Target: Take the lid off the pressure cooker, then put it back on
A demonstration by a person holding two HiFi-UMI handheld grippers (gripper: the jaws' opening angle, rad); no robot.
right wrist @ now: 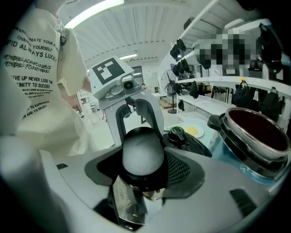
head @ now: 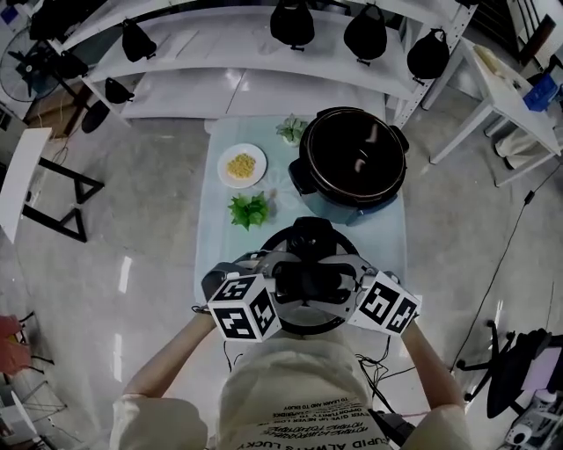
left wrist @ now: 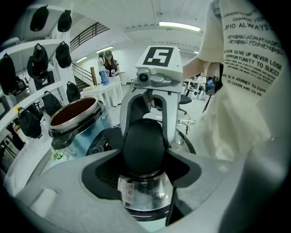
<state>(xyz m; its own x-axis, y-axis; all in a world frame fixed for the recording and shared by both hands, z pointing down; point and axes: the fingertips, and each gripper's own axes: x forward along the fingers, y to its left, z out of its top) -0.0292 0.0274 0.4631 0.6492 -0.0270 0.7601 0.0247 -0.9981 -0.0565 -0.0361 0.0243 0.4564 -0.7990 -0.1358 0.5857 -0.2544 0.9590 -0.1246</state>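
Spread wide yet clamped, both pairs of jaws: left gripper (left wrist: 145, 157) pressed on one end of the black handle (head: 308, 281), right gripper (right wrist: 143, 159) on the opposite end, face to face across it. Between them the lid (head: 327, 242), dark and round, off the pressure cooker (head: 352, 211) and held on its near side, close against the person's pale printed shirt (head: 290, 387), with the valve knob (head: 308, 233) on the edge toward the cooker. Underneath, a pale blue table (head: 211, 250). Left of the cooker and a little nearer, a bunch of green leaves (head: 249, 211). Straight left of the cooker, a white plate (head: 227, 176) with something yellow on it. Just beside the cooker's far left edge, a second, paler green sprig (head: 290, 130). Then the cooker itself, upright at the table's far right, open, dark inside. Beyond the cooker, a white shelf (head: 264, 61) with a row of black bags (head: 292, 22).
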